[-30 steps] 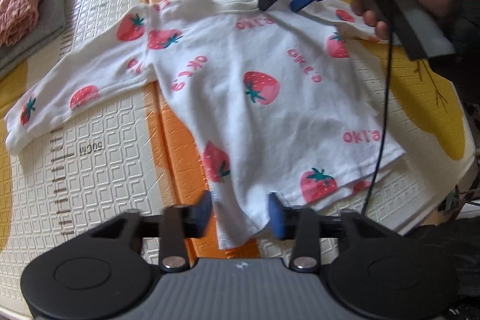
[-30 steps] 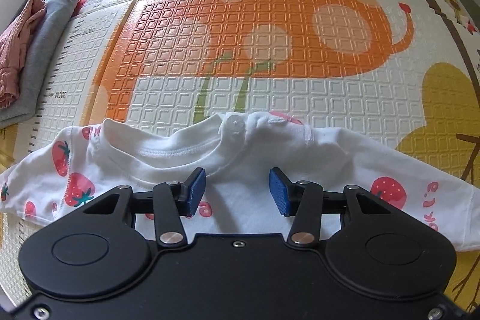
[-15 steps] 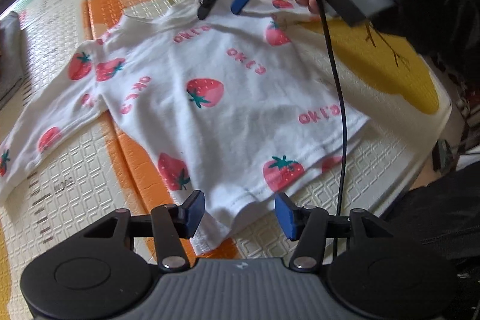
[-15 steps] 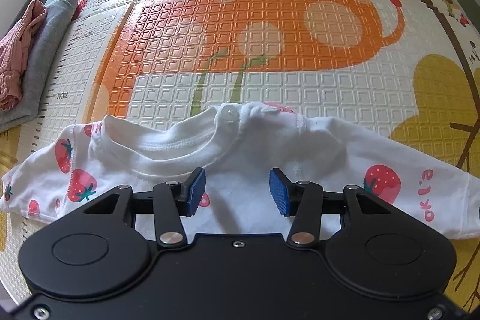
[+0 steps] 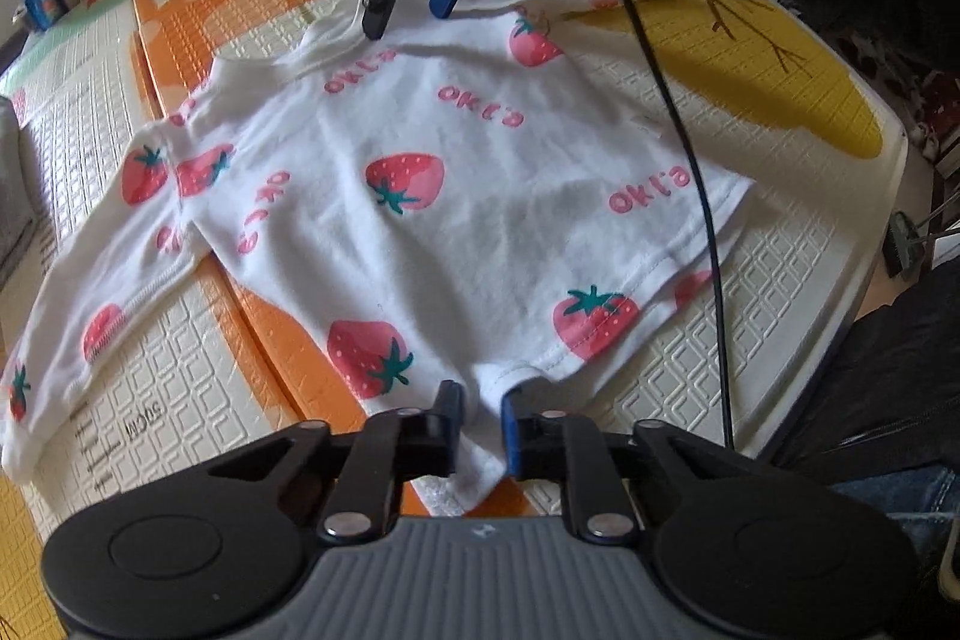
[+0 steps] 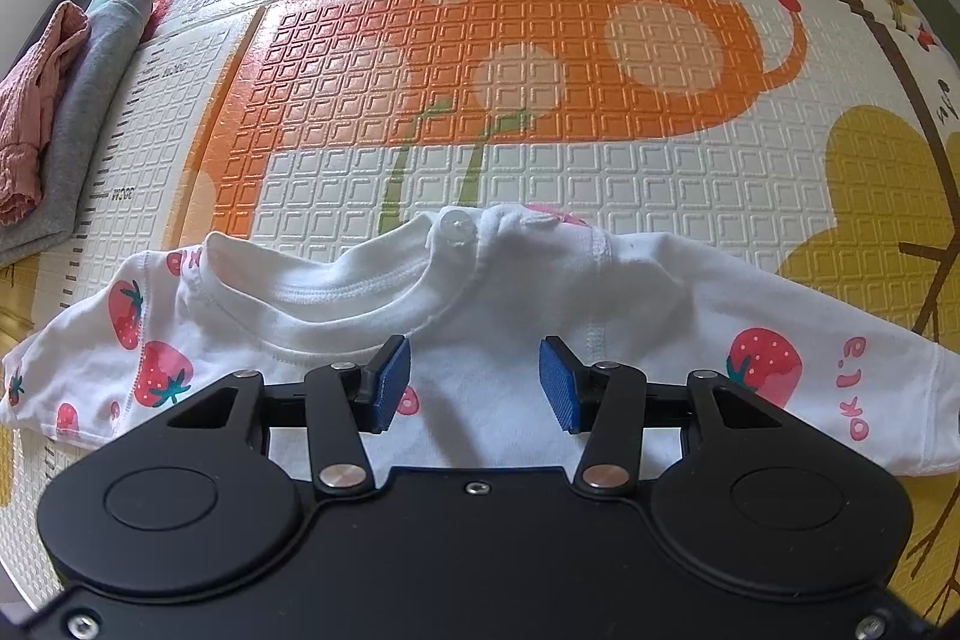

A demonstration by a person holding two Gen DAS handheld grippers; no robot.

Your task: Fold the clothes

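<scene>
Patterned play mat (image 6: pixel 540 172), strawberry shirt (image 5: pixel 456 220) spread flat, left gripper (image 5: pixel 480 421) jaws nearly closed around hem, right gripper (image 6: pixel 474 379) jaws wide, empty.

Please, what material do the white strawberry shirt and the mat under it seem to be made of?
The strawberry shirt looks like soft matte cotton knit: it drapes, wrinkles and shows stitched hems. The mat seems to be embossed foam or vinyl with a slight sheen, though its core is hidden.
</scene>
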